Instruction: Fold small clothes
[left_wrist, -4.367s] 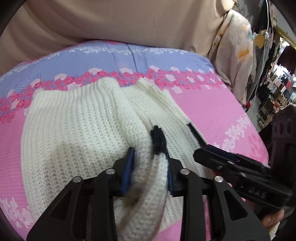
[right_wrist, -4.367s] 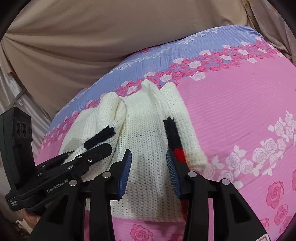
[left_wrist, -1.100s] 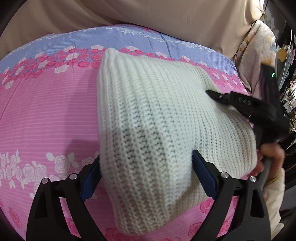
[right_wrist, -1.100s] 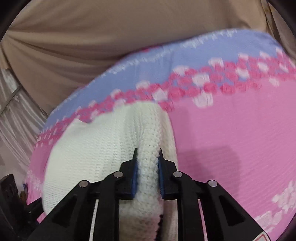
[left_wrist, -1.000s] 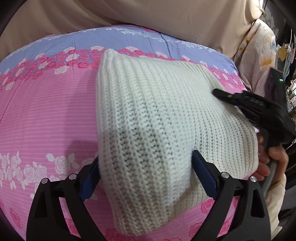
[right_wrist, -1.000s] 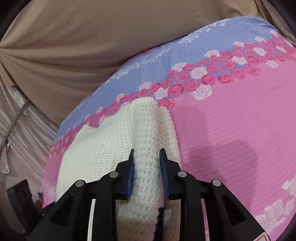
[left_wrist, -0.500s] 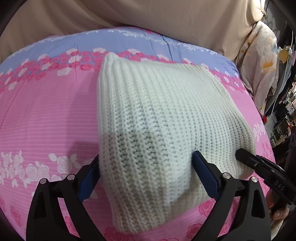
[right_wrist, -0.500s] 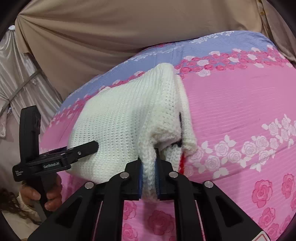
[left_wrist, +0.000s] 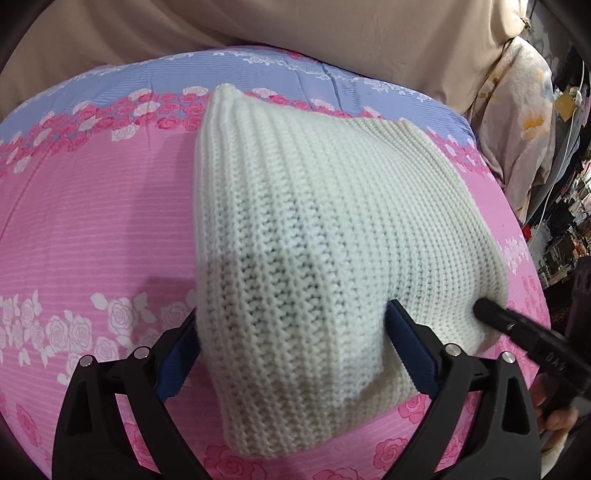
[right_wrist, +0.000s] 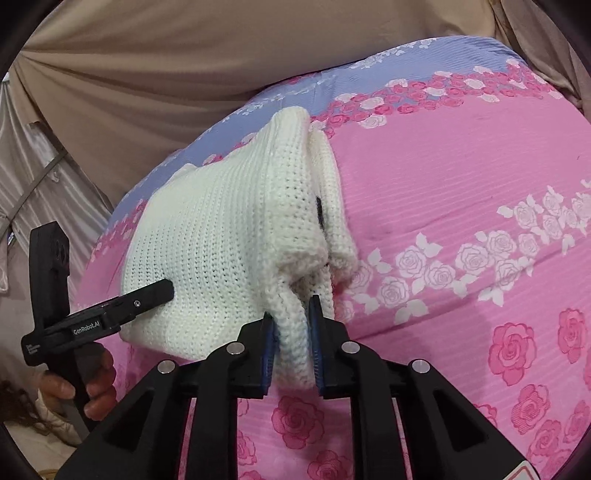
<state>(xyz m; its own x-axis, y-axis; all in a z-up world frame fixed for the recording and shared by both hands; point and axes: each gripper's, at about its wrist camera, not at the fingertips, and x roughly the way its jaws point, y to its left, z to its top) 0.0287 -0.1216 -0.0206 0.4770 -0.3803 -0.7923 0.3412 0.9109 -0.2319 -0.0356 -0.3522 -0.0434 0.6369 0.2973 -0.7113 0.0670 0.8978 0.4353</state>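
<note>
While our left gripper (left_wrist: 291, 347) stays wide open around the white knit sweater (left_wrist: 332, 229), our right gripper (right_wrist: 291, 332) pinches its edge.

A folded cream knitted garment (left_wrist: 317, 236) lay on the pink, rose-printed bedsheet (left_wrist: 96, 229), its far corner reaching the sheet's lilac band. The left gripper (left_wrist: 291, 343) stood at the garment's near edge with its jaws spread wide, a blue pad (left_wrist: 410, 354) on each side of the knit bulge, which filled the gap between them. At lower right, the black tip of the right gripper (left_wrist: 487, 308) touched the garment's near right corner, a hand (left_wrist: 554, 417) partly visible beneath it. Beige fabric (left_wrist: 295, 26) hung behind the bed, and a floral cloth (left_wrist: 517, 122) draped at right.
</note>
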